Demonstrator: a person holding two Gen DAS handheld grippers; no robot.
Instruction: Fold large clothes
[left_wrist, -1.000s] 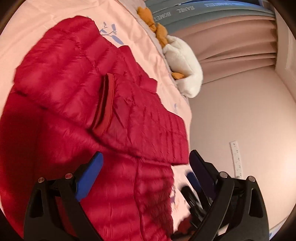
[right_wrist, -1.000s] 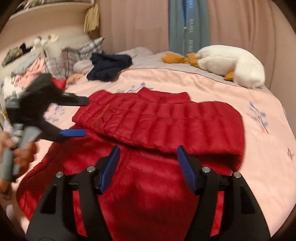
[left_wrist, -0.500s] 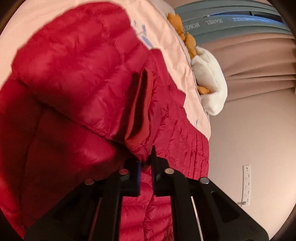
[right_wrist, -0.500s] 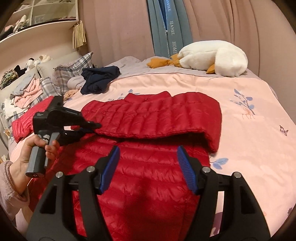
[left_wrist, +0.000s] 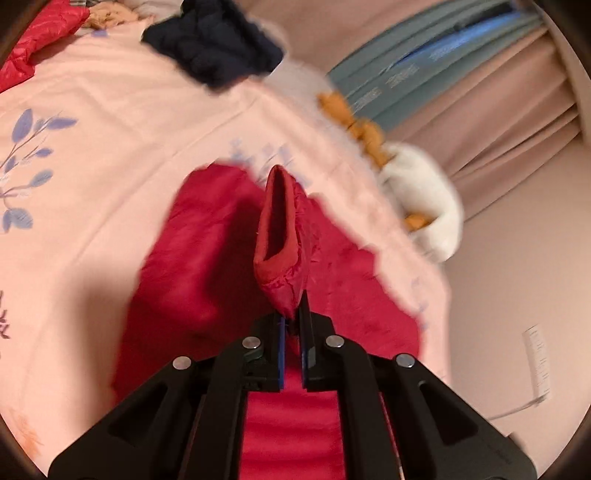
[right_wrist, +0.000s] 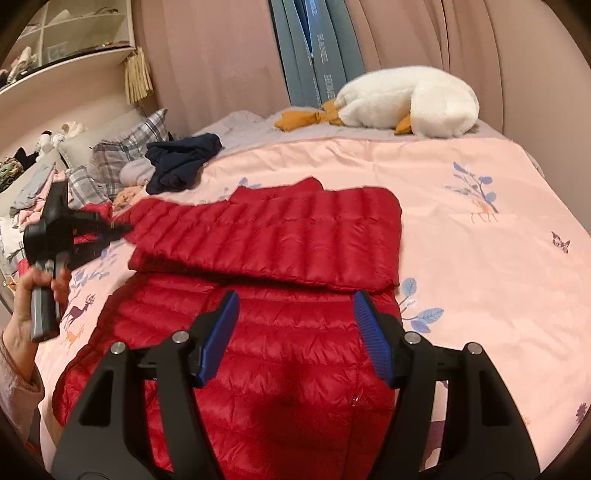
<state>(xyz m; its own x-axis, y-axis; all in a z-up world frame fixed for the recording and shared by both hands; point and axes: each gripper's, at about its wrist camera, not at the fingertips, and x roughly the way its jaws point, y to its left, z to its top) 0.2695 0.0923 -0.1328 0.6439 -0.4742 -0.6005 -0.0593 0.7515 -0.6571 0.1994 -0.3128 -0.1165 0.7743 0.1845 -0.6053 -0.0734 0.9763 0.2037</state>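
Observation:
A red quilted down jacket (right_wrist: 295, 332) lies on the pink bedspread (right_wrist: 480, 258), with a sleeve (right_wrist: 280, 236) folded across its upper part. My left gripper (left_wrist: 291, 317) is shut on the sleeve's cuff (left_wrist: 280, 236) and holds it raised above the jacket; it also shows in the right wrist view (right_wrist: 122, 230) at the jacket's left edge. My right gripper (right_wrist: 295, 325) is open and empty, hovering above the jacket's lower body.
A white plush goose (right_wrist: 406, 99) lies at the far side of the bed. A dark blue garment (right_wrist: 181, 162), plaid pillows (right_wrist: 110, 170) and piled clothes sit at the back left. Curtains (right_wrist: 221, 55) hang behind the bed.
My left gripper closed on the sleeve cuff and pulled it out to the left, away from the jacket's middle. My right gripper stayed open above the jacket.

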